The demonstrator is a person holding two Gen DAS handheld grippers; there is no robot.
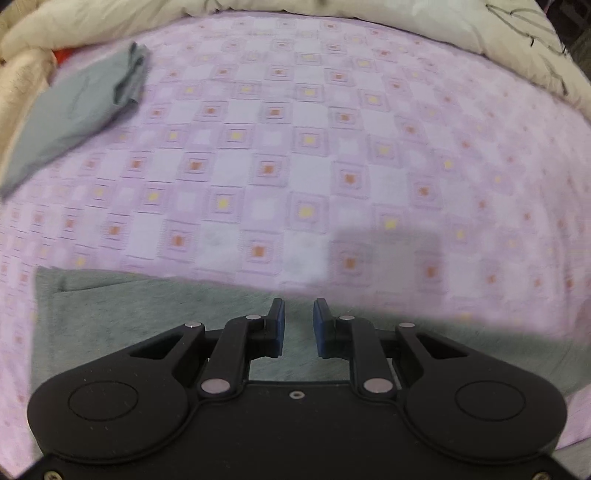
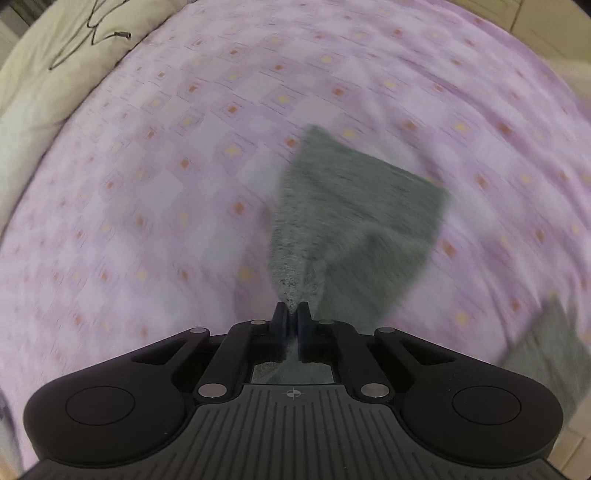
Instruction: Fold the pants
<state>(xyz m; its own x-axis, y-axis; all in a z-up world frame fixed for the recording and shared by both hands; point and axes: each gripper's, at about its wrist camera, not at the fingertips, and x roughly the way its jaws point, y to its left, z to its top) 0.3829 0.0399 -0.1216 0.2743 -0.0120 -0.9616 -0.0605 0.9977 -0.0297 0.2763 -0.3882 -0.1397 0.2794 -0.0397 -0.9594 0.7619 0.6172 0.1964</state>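
Grey-green pants [image 1: 147, 306] lie flat on the pink checked bedsheet [image 1: 295, 155], along the near edge in the left wrist view. My left gripper [image 1: 298, 317] is open and empty, hovering just above the pants' far edge. In the right wrist view my right gripper [image 2: 291, 314] is shut on a pinched part of the pants [image 2: 354, 206]; the cloth hangs lifted and stretched away from the fingers. That view is motion-blurred. More grey cloth [image 2: 546, 350] shows at the lower right.
A folded grey garment [image 1: 77, 110] lies at the far left of the bed. A cream duvet [image 1: 480, 33] bunches along the far edge, and shows in the right wrist view [image 2: 44, 85] with a black cable [image 2: 92, 33] on it.
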